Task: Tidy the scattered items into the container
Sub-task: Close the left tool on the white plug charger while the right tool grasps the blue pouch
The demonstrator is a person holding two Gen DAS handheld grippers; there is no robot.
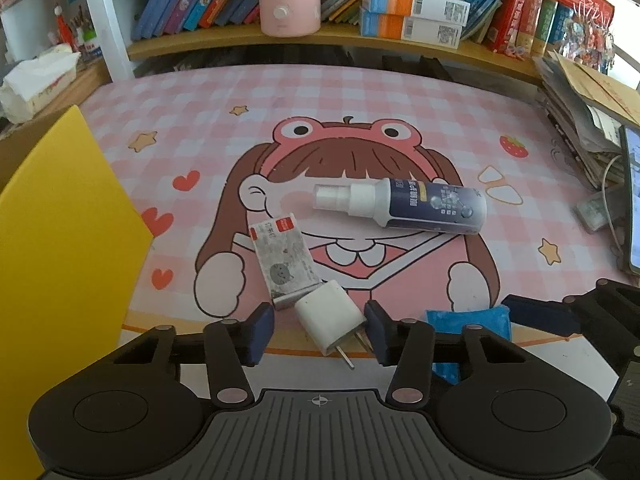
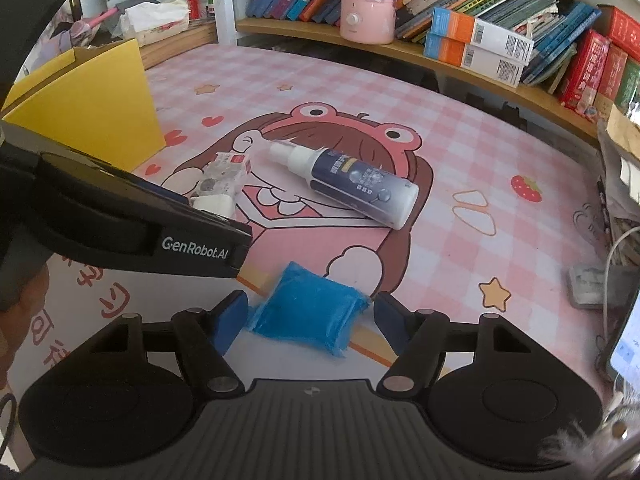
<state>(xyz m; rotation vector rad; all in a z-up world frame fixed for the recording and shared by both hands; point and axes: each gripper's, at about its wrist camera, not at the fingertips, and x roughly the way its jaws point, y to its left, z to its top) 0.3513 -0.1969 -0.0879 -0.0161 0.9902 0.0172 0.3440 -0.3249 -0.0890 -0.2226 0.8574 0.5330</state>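
Both your grippers sit spread around items on the desk (image 1: 400,92).

Your left gripper (image 1: 319,332) is spread around the white charger (image 1: 329,322), fingers not touching it; the small pack (image 1: 283,263) touches the charger's far end, the spray bottle (image 1: 404,205) lies beyond, the yellow box (image 1: 60,240) stands to its left. Your right gripper (image 2: 308,322) is spread around the blue pouch (image 2: 308,311), just right of the charger.

Matte black left gripper (image 1: 320,332) and right gripper (image 2: 308,322), each with navy-blue padded fingertips (image 1: 260,332) on slim linkage arms pinned by silver round rivets. Ribbed grey centre plate with small crosshair mark, flanked by round black discs. White "GenRobot.AI" lettering along one side.
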